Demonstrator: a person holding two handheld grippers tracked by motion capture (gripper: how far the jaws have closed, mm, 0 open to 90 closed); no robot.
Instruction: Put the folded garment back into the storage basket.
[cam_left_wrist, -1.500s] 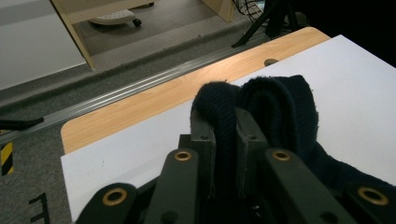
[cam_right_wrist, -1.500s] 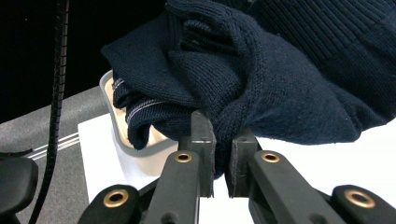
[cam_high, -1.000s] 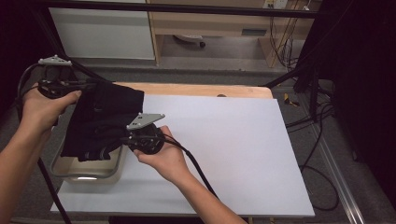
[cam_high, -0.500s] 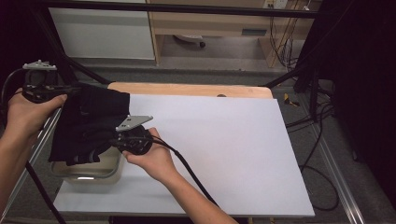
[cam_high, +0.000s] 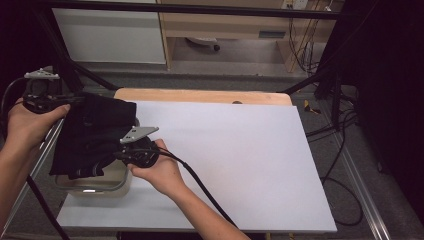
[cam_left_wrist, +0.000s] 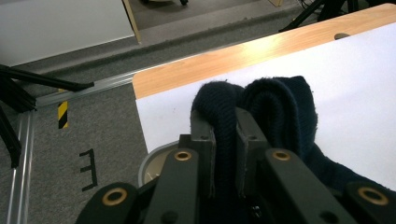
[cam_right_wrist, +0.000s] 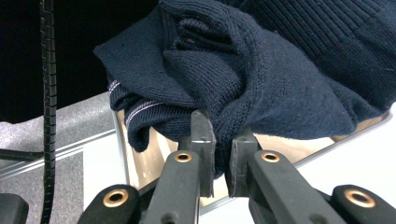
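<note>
A dark navy knitted garment (cam_high: 92, 135) hangs over a pale basket (cam_high: 107, 187) at the table's left edge. My left gripper (cam_high: 70, 100) is shut on a fold of the knit (cam_left_wrist: 224, 116) at its upper left. The right gripper (cam_high: 122, 155) pinches the garment's lower right part, and the cloth (cam_right_wrist: 261, 74) bunches over its jaws with a striped hem (cam_right_wrist: 135, 109) drooping toward the basket's rim (cam_right_wrist: 322, 149). Between the two grippers the cloth is held up above the basket.
A white sheet (cam_high: 235, 160) covers the table, with a wooden strip (cam_high: 200, 95) along its far edge. Metal rails (cam_high: 365, 195) and cables run beside the table on grey floor. A black cable (cam_high: 200, 185) trails from the right gripper across the sheet.
Both grippers have carried the garment leftward and slightly down over the basket; the left hand has drawn farther toward the table's left edge.
</note>
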